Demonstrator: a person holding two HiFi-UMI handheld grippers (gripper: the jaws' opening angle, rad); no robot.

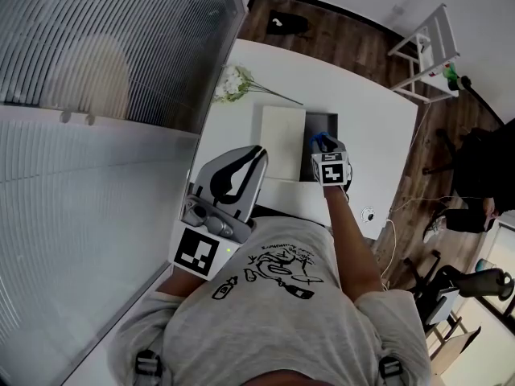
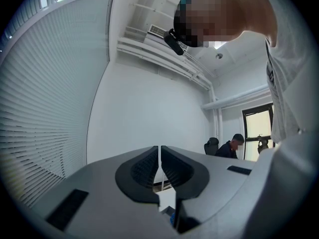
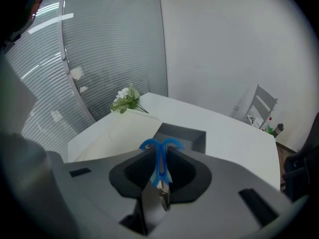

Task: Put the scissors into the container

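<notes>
Between the jaws of the right gripper (image 3: 160, 156), the scissors (image 3: 159, 164) are sitting clamped: both pads are pressing on the blue handle shanks, the blue loops are poking out past the jaw tips, and the metal blades are pointing back toward the camera. In the head view this right gripper (image 1: 322, 144) is hanging nose-down above the grey container (image 1: 325, 122), so the scissors (image 1: 320, 141) are riding over its open top, not yet resting inside. From the gripper's own view the container (image 3: 188, 135) is lying just beyond the loops at 12 o'clock. A white board (image 1: 282, 139) is lying against the container at its 9 o'clock, and a sprig of white flowers (image 1: 232, 83) is resting on the white table (image 1: 378, 135) at about 11 o'clock. Down at 7 o'clock, the left gripper (image 1: 256, 156) is waiting close to the person's chest; its own view shows the left gripper (image 2: 159, 156) with jaws pressed together on nothing.
</notes>
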